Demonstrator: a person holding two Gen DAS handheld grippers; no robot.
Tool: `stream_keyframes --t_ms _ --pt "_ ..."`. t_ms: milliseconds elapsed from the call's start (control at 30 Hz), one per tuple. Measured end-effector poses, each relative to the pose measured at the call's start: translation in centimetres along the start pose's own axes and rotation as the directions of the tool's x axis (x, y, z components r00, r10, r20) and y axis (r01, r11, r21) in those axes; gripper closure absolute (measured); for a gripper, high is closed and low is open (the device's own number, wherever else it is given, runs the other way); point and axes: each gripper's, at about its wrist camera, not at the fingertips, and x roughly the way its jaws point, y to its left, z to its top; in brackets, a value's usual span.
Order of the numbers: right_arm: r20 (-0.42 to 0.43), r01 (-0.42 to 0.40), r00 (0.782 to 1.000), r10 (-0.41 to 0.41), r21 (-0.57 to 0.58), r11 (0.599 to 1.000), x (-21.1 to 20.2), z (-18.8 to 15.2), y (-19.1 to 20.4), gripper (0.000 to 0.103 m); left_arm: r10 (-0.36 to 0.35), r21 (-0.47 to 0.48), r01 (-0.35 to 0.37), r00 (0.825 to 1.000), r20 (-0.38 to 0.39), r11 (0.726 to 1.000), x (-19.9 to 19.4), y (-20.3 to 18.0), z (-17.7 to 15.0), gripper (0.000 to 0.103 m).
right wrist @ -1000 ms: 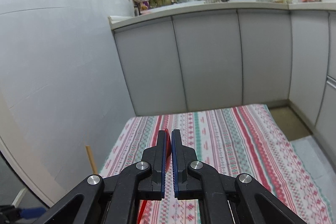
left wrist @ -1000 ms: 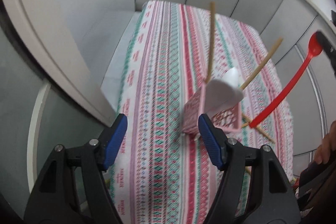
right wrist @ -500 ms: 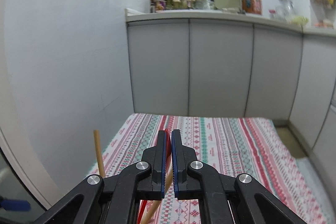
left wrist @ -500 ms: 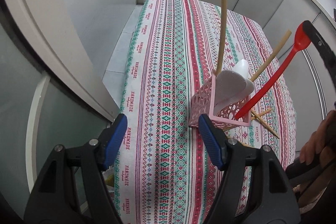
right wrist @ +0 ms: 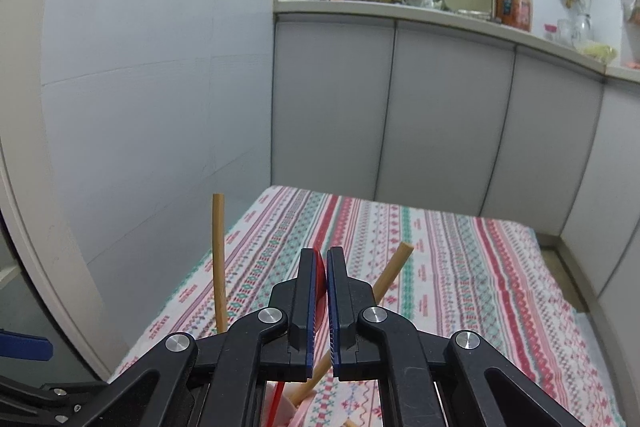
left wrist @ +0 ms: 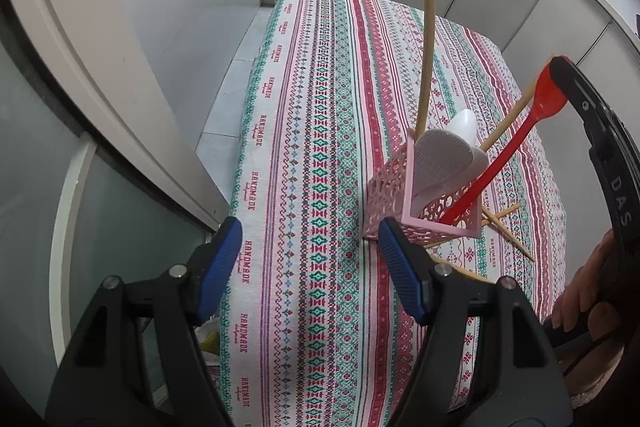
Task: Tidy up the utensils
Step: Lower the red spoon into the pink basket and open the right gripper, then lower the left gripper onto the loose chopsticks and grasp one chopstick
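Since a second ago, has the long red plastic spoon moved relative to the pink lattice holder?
Yes. The red plastic spoon has gone down into the pink lattice holder; its lower end was outside, right of it.

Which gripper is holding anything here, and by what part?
The right gripper pinches the red spoon by its upper, flared end; the left gripper is open and holds nothing.

I count one pink holder [left wrist: 404,195], one red spoon [left wrist: 516,143], two white spoons [left wrist: 440,163], and about five wooden chopsticks [left wrist: 426,55].
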Motion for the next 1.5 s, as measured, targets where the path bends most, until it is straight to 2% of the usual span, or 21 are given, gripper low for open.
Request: stream_keyframes --t_ms 33,100,267,500,600,767,867,933,1100,1233,1300,1400,1500 --pt "-0.011 -0.014 1.000 0.014 0.011 1.000 -0.1 0.0 -0.2 0.080 0.001 0.001 -0.001 1.000 0.000 1.000 0.0 0.0 0.0 0.032" --pt "-0.019 -0.043 0.999 0.044 0.027 0.999 -0.3 0.0 -0.4 0.061 0.002 0.006 -0.002 1.000 -0.002 1.000 0.0 -0.1 -0.1 0.032" --pt "-0.021 -0.065 0.998 0.066 0.039 0.997 -1.7 0.5 -1.2 0.061 0.006 0.017 -0.006 1.000 -0.001 1.000 -0.1 -0.5 -0.2 0.032" --pt "-0.067 -0.095 0.993 0.102 0.101 0.990 -3.9 0.9 -3.7 0.058 0.017 0.040 -0.017 1.000 0.002 0.999 -0.2 -1.0 -0.6 0.032" --pt "-0.097 -0.096 0.989 0.107 0.119 0.988 -5.0 0.7 -5.1 0.052 0.020 0.056 -0.020 1.000 0.002 0.998 -0.3 -1.4 -0.9 0.032" --pt "-0.190 -0.075 0.976 0.106 0.162 0.984 -6.3 -0.5 -7.9 0.044 0.001 0.080 0.000 1.000 -0.013 0.997 0.0 -2.4 -1.7 0.026" --pt "-0.264 -0.044 0.960 0.092 0.180 0.983 -6.7 -1.7 -9.6 0.037 -0.007 0.104 0.011 1.000 -0.031 0.995 0.3 -3.3 -2.4 0.025" --pt "-0.327 -0.024 0.941 0.091 0.203 0.979 -6.7 -2.9 -10.9 0.035 -0.014 0.120 0.020 0.999 -0.051 0.993 0.8 -4.0 -2.9 0.022" --pt "-0.474 0.031 0.875 0.100 0.262 0.965 -6.3 -6.4 -14.0 0.033 -0.029 0.148 0.044 0.994 -0.105 0.988 2.2 -5.8 -4.1 0.021" --pt "-0.540 0.085 0.836 0.098 0.305 0.949 -6.2 -8.5 -16.4 0.032 -0.032 0.147 0.053 0.990 -0.139 0.988 3.6 -7.2 -5.0 0.021" --pt "-0.560 0.103 0.822 0.107 0.332 0.938 -6.1 -9.4 -17.5 0.032 -0.054 0.095 0.069 0.987 -0.151 0.993 4.3 -7.8 -5.4 0.021" --pt "-0.573 0.126 0.813 0.104 0.347 0.929 -6.1 -10.0 -18.4 0.032 -0.117 -0.003 0.118 0.981 -0.157 0.993 5.1 -8.9 -5.8 0.021" --pt "-0.579 0.140 0.810 0.096 0.350 0.926 -6.0 -10.4 -19.0 0.031 -0.152 -0.065 0.143 0.976 -0.157 0.988 5.8 -10.6 -6.3 0.031"
